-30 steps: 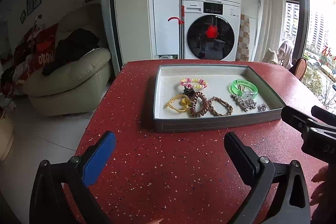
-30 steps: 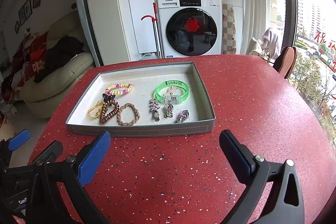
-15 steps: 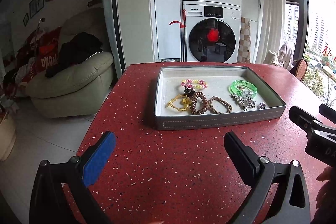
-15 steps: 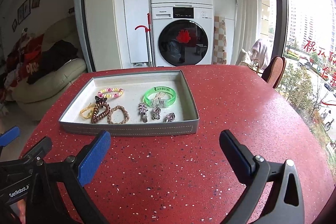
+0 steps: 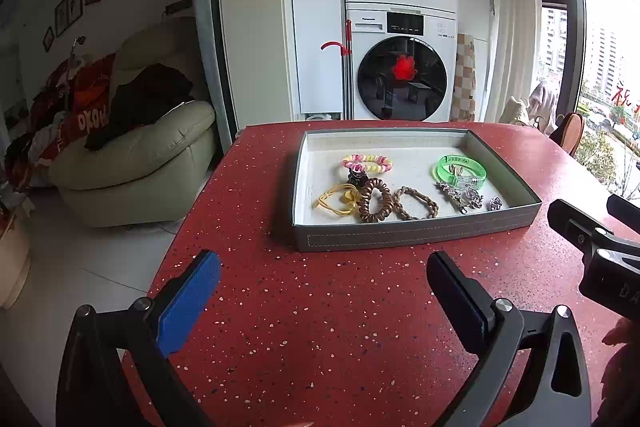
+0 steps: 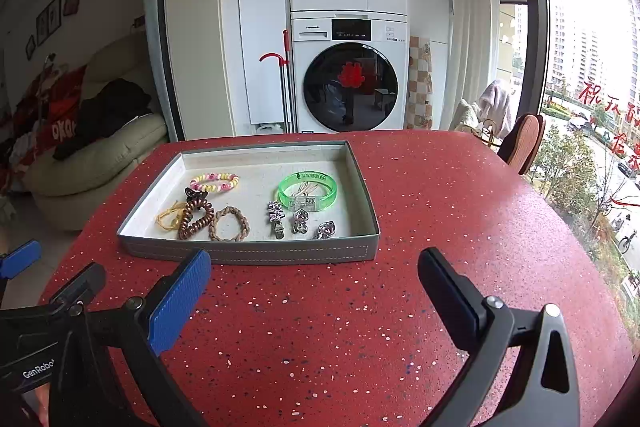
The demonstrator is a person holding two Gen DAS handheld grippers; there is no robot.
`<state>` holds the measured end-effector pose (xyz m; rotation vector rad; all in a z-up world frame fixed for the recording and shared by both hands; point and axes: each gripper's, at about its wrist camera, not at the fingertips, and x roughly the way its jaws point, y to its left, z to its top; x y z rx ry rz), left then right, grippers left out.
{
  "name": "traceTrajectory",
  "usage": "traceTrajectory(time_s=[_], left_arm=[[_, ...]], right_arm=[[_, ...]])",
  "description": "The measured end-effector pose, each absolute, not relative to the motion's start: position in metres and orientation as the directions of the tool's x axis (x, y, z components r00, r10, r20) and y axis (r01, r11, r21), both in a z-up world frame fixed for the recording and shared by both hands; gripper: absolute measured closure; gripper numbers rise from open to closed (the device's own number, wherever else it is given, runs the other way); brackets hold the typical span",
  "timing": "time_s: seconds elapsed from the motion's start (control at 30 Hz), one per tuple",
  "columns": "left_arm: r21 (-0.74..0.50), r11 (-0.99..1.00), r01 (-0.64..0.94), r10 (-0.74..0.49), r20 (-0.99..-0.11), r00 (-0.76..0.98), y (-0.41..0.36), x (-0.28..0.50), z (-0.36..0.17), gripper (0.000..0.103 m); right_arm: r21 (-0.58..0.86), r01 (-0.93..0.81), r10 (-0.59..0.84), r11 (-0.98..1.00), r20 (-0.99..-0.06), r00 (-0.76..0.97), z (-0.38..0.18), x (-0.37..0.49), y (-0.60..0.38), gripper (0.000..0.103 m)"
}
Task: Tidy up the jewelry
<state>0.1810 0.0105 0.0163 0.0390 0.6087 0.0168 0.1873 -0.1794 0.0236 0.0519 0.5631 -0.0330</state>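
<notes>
- Compared with a second ago, the shallow grey rectangular tray (image 5: 416, 235) is sitting farther from both cameras, so both grippers are showing as pulled back from it; the jewelry inside is lying where it was.
- The left gripper (image 5: 322, 285) is hovering over the red speckled tabletop (image 5: 320, 327) with its fingers spread wide and nothing between them.
- The right gripper (image 6: 314, 281) is hovering the same way, fingers wide apart and gripping nothing, just short of the tray's (image 6: 248, 253) near wall.
- The tray is resting on the tabletop (image 6: 460, 207), and all the jewelry is lying on its pale lining.
- One pink-and-yellow beaded bracelet (image 6: 215, 182) is lying toward the back left.
- One translucent green bangle (image 6: 307, 189) is lying toward the back right.
- One small black hair claw (image 6: 195, 195) is touching the top of one brown spiral coil hair tie (image 6: 196, 221).
- One yellow cord tie (image 6: 170, 217) is lying just left of the coil.
- One brown braided loop (image 6: 229, 223) is lying just right of the coil.
- Three silver metal charms are lying in a row near the front wall: a long clip (image 6: 276, 219), a middle charm (image 6: 300, 221) and a small one (image 6: 326, 230).
- That is making nine pieces in one tray.
- Behind the table, two stacked white front-loading machines (image 6: 348, 67) are standing.
</notes>
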Motion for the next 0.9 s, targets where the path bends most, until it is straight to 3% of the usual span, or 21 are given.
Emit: traceTrajectory(time_s=[0.9], left_arm=[[0.037, 0.999, -0.006, 0.026, -0.572, 0.820, 0.0109, 0.1801, 0.0197, 0.000]], right_arm=[[0.037, 0.038, -0.013, 0.999, -0.530, 0.848, 0.0280, 0.1863, -0.1768, 0.000]])
